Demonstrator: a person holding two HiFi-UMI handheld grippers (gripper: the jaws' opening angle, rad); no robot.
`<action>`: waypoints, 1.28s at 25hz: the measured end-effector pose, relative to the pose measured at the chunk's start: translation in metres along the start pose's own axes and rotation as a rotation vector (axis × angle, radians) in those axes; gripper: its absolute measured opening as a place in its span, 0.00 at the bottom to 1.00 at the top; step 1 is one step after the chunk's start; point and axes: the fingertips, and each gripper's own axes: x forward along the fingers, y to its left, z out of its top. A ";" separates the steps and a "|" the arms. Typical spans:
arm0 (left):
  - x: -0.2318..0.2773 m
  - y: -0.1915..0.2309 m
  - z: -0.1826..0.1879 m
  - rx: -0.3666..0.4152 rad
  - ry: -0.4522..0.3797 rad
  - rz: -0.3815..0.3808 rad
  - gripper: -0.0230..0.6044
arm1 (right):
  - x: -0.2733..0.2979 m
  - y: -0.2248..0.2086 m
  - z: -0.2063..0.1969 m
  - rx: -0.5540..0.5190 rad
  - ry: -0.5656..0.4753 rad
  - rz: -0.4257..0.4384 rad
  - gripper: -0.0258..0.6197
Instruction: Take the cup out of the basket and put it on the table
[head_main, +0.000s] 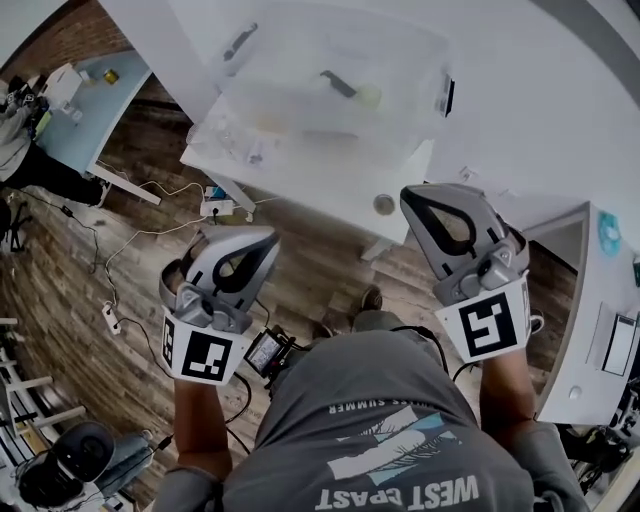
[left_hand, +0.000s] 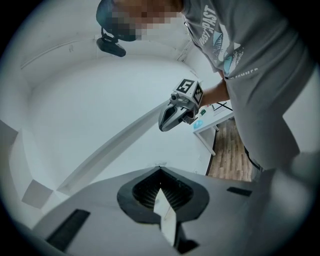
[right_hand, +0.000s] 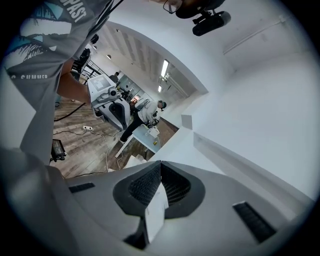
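Wood floor (head_main: 120, 250) lies beneath the left tongs (head_main: 270, 238) and right tongs (head_main: 410, 196), both clenched on nothing. A clear basket (head_main: 330, 90) sits at the white counter's (head_main: 330, 195) near edge; the cup inside is indistinct.

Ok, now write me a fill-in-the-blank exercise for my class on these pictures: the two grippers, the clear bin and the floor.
1. The jaws of the left gripper and of the right gripper are both ___, with nothing between them.
2. The clear bin stands on a ___ table.
3. The floor is made of ___.
Missing words: shut; white; wood.
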 end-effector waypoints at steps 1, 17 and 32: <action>0.006 0.003 0.000 0.002 0.013 0.000 0.05 | 0.003 -0.007 -0.005 0.005 -0.008 0.004 0.06; 0.108 0.016 0.021 0.011 0.102 0.024 0.05 | 0.016 -0.081 -0.082 0.041 -0.104 0.075 0.06; 0.164 0.068 -0.023 0.001 0.025 -0.016 0.05 | 0.078 -0.118 -0.110 0.051 -0.028 0.058 0.06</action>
